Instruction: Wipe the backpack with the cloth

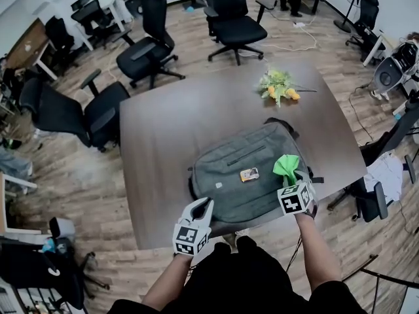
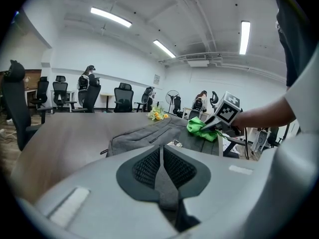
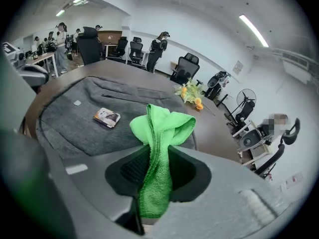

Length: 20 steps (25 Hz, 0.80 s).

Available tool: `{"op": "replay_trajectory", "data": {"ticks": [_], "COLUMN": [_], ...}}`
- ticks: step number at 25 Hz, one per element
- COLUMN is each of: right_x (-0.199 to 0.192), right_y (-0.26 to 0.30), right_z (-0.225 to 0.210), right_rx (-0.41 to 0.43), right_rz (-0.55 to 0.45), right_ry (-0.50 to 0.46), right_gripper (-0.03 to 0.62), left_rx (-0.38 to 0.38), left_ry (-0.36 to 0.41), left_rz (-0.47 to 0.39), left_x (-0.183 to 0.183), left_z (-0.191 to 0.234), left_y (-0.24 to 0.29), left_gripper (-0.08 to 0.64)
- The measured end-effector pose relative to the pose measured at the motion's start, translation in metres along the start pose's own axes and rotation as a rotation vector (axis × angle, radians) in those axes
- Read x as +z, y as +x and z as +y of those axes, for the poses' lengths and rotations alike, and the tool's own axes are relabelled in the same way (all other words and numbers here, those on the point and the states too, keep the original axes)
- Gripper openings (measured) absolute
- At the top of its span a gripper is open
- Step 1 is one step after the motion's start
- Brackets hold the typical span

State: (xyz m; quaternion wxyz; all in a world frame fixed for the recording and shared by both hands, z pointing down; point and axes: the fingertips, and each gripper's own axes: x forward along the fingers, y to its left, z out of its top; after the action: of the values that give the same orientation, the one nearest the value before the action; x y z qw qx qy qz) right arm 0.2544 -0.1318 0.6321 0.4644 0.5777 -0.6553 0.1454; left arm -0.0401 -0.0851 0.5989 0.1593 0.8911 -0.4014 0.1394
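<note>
A grey backpack (image 1: 245, 171) lies flat on the brown table (image 1: 170, 120), near the front edge. A small printed card (image 1: 249, 174) rests on its front panel. My right gripper (image 1: 291, 177) hovers over the backpack's right side, shut on a bright green cloth (image 1: 287, 166). In the right gripper view the cloth (image 3: 158, 148) bunches up out of the closed jaws above the backpack (image 3: 84, 116). My left gripper (image 1: 202, 207) sits at the backpack's near left corner, shut and holding nothing. Its own view shows the backpack (image 2: 149, 133) and the cloth (image 2: 201, 128) beyond.
A bunch of yellow flowers (image 1: 278, 86) lies on the far side of the table. Black office chairs (image 1: 147, 44) ring the table on the wooden floor. People stand among desks in the background of both gripper views.
</note>
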Motion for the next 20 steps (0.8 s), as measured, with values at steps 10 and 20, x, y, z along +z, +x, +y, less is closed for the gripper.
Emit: {"op": "replay_trajectory", "data": {"ticks": [10, 20], "right_x": [-0.004, 0.094], "right_y": [-0.005, -0.089], "right_z": [-0.038, -0.009], "right_rx": [-0.076, -0.015], "right_rz": [0.0, -0.375], "right_ry": [0.034, 0.026], "right_gripper": [0.103, 0.103], "left_rx": [0.006, 0.022], "left_ry": [0.014, 0.012], "left_rz": [-0.002, -0.048], "left_x": [0.003, 0.028], "left_z": [0.002, 0.009], "left_y": [0.002, -0.003], "left_gripper": [0.041, 0.04]}}
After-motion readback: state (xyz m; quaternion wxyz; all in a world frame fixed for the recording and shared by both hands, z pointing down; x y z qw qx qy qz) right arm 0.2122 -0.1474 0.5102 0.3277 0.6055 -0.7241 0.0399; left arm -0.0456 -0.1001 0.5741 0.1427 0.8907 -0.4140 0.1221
